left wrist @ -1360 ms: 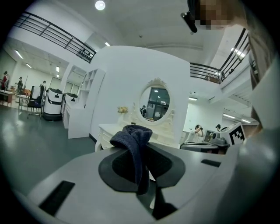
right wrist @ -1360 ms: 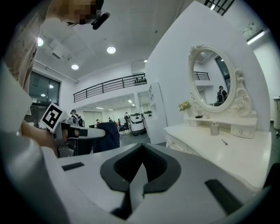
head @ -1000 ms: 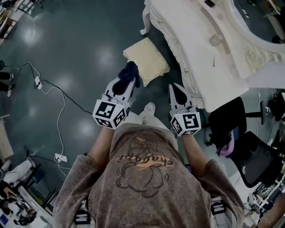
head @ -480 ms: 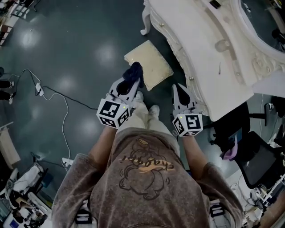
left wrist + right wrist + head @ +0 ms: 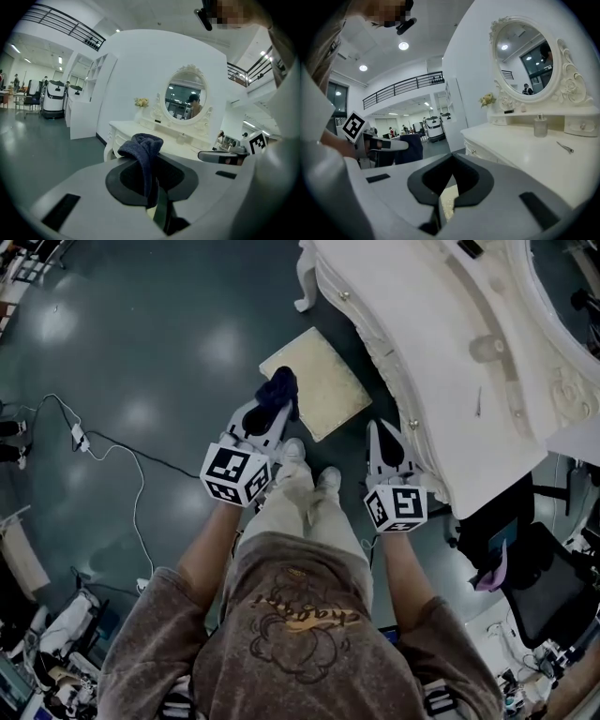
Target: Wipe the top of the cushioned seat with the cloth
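The left claw (image 5: 270,413) is gripping the dark cloth (image 5: 278,390) at the cushioned seat's (image 5: 323,381) left edge. The right claw (image 5: 384,433) is hovering pinched together, empty, between the white dressing table (image 5: 441,362) and the glossy grey floor (image 5: 141,334).

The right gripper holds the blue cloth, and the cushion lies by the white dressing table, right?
No, the left gripper holds the blue cloth, as the left gripper view shows; the right gripper is empty. The cushion does lie by the white dressing table.
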Demonstrator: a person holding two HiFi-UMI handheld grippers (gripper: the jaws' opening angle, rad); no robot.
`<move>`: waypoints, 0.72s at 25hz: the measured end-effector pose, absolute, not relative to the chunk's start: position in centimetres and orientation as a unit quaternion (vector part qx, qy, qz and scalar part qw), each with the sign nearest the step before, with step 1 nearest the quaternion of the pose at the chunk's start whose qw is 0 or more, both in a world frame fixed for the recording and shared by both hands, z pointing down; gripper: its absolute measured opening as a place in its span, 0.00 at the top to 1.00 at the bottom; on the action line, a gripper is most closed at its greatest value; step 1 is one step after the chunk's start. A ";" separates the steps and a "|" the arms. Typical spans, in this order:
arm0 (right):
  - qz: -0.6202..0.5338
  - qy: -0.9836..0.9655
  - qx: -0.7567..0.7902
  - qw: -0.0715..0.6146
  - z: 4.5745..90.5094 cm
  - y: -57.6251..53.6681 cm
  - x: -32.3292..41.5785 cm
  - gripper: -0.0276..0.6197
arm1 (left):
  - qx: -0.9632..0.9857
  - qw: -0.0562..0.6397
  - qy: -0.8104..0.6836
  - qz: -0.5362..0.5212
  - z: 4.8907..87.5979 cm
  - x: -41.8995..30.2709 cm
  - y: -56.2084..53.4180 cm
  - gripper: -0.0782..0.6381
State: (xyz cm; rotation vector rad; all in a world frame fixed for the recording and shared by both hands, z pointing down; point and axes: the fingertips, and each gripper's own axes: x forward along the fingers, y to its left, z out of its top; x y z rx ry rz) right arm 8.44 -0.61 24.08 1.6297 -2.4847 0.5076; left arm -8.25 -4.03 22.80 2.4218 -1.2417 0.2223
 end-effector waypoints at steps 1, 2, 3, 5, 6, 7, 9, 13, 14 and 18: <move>0.169 -0.821 0.541 0.065 24.8 -1.1 8.5 0.96 | 0.869 0.205 -0.444 0.081 23.5 -8.3 -4.8 0.81; 0.169 -0.819 0.543 0.067 25.5 -1.6 8.5 0.96 | 0.869 0.206 -0.442 0.083 24.3 -8.3 -5.4 0.81; 0.169 -0.818 0.545 0.068 26.3 -2.1 8.5 0.96 | 0.870 0.206 -0.440 0.085 25.1 -8.2 -6.1 0.81; 0.170 -0.815 0.549 0.072 27.9 -3.1 8.5 0.96 | 0.871 0.209 -0.435 0.090 26.8 -8.2 -7.2 0.81; 0.171 -0.814 0.550 0.074 28.7 -3.5 8.5 0.96 | 0.872 0.210 -0.433 0.093 27.6 -8.3 -7.8 0.81; 0.172 -0.813 0.551 0.076 29.5 -3.9 8.4 0.96 | 0.872 0.211 -0.431 0.095 28.5 -8.3 -8.3 0.81; 0.174 -0.812 0.551 0.080 31.0 -4.6 8.3 0.96 | 0.873 0.214 -0.427 0.100 30.2 -8.4 -9.3 0.81; 0.174 -0.813 0.548 0.088 33.7 -5.8 7.7 0.96 | 0.874 0.222 -0.419 0.105 33.6 -8.5 -10.8 0.81; 0.174 -0.813 0.548 0.088 34.2 -6.1 7.5 0.96 | 0.874 0.223 -0.418 0.106 34.4 -8.6 -11.2 0.81; 0.177 -0.808 0.555 0.083 35.8 -7.2 7.5 0.96 | 0.873 0.229 -0.415 0.118 37.9 -8.8 -12.7 0.81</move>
